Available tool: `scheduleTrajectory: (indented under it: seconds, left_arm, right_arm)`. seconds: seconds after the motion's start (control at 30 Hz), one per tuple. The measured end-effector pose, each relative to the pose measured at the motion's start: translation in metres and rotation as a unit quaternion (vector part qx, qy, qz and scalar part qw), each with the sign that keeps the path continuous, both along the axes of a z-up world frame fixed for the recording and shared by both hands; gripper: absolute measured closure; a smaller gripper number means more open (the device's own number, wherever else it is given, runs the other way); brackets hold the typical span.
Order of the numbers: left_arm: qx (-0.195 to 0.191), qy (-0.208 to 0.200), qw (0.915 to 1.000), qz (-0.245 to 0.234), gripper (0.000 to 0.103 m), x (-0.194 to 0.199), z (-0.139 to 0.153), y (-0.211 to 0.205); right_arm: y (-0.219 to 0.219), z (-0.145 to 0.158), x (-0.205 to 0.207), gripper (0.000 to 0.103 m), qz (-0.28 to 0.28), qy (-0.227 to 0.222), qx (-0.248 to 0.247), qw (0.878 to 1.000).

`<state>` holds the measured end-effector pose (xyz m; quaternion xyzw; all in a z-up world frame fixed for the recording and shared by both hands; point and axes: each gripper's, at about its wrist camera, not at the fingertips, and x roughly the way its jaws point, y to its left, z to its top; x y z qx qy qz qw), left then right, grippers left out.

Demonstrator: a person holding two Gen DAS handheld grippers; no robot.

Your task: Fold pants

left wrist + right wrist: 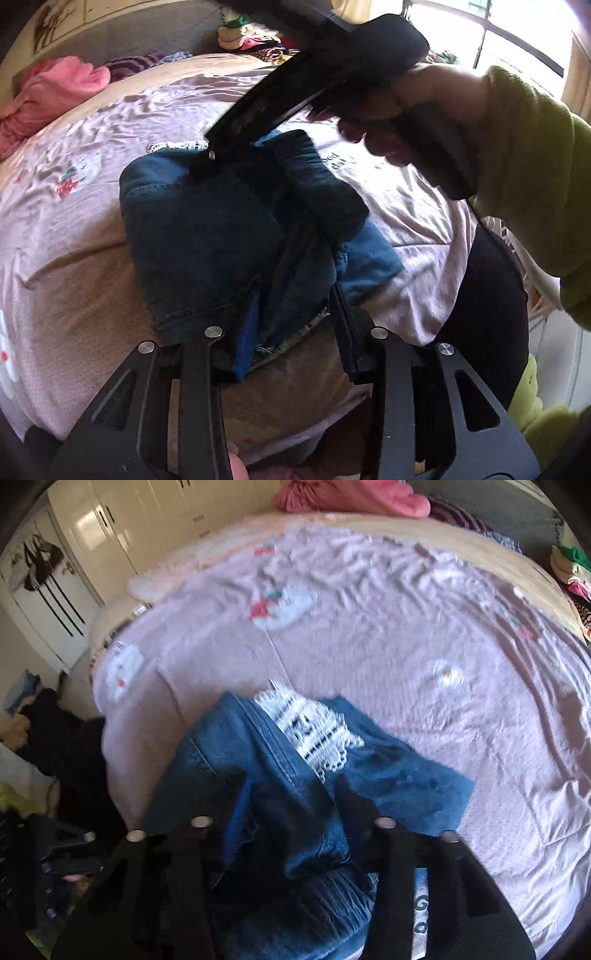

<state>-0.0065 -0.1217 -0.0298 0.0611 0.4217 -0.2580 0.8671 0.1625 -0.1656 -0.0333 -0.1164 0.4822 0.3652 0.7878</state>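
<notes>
The dark blue denim pants (pixel 229 229) lie bunched in the middle of the left wrist view, on the bed with the pale pink printed sheet (pixel 74 221). They are already doubled into a thick bundle, and a lighter blue inner side shows at the right of it.

The left tool (pixel 291 332) stands at the lower middle of its own view. Its jaws are narrow, and the near frayed edge of the denim sits between them, so I judge that it pinches this edge to keep the layers together.

The right tool (pixel 295 812) is at the lower middle of the right wrist view, which is blurred. Its jaws are drawn close around a ridge of the same pants (pixel 295 775), and a white lace patch (pixel 314 731) shows just above. In the left wrist view this tool comes in from the upper right, carried by a hand (pixel 388 122) in a yellow-green fleece sleeve (pixel 535 166), and its tip touches the far edge of the bundle. Holding both ends probably lets the person lift the bundle without it falling open.
</notes>
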Motion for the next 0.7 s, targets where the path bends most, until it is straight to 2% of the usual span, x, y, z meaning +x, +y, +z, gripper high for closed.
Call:
scheduleTrajectory:
  seconds: [0.07,0.1,0.27,0.33,0.43,0.53,0.7]
  left_arm:
    - [-0.006,0.005,1.0,-0.001,0.074,0.0,0.0,0.002]
    - [-0.009,0.007,0.9999,-0.001,0.074,0.001,0.0,0.003]
    - [-0.014,0.006,0.9999,0.001,0.074,0.002,0.002,0.002]
    - [-0.017,0.007,0.9998,-0.001,0.074,0.002,0.002,0.002]
    - [-0.017,0.013,0.9998,-0.004,0.074,0.002,-0.001,0.0]
    - [-0.017,0.014,0.9998,-0.002,0.074,0.002,-0.001,0.0]
    - [-0.017,0.017,0.9997,0.001,0.074,0.002,-0.003,-0.001]
  right_arm:
    - [0.004,0.0,-0.013,0.095,-0.002,-0.029,-0.003,1.0]
    - [0.006,0.003,-0.022,0.095,0.0,-0.056,-0.011,0.998]
    - [0.003,0.022,-0.012,0.098,-0.026,-0.088,-0.008,0.996]
    - [0.008,0.02,-0.002,0.098,-0.026,-0.08,-0.013,0.996]
    - [0.02,0.001,0.01,0.098,-0.027,-0.079,-0.052,0.995]
    - [0.015,-0.011,0.02,0.097,-0.048,-0.053,-0.031,0.997]
    - [0.007,-0.009,0.025,0.097,-0.078,-0.036,-0.004,0.996]
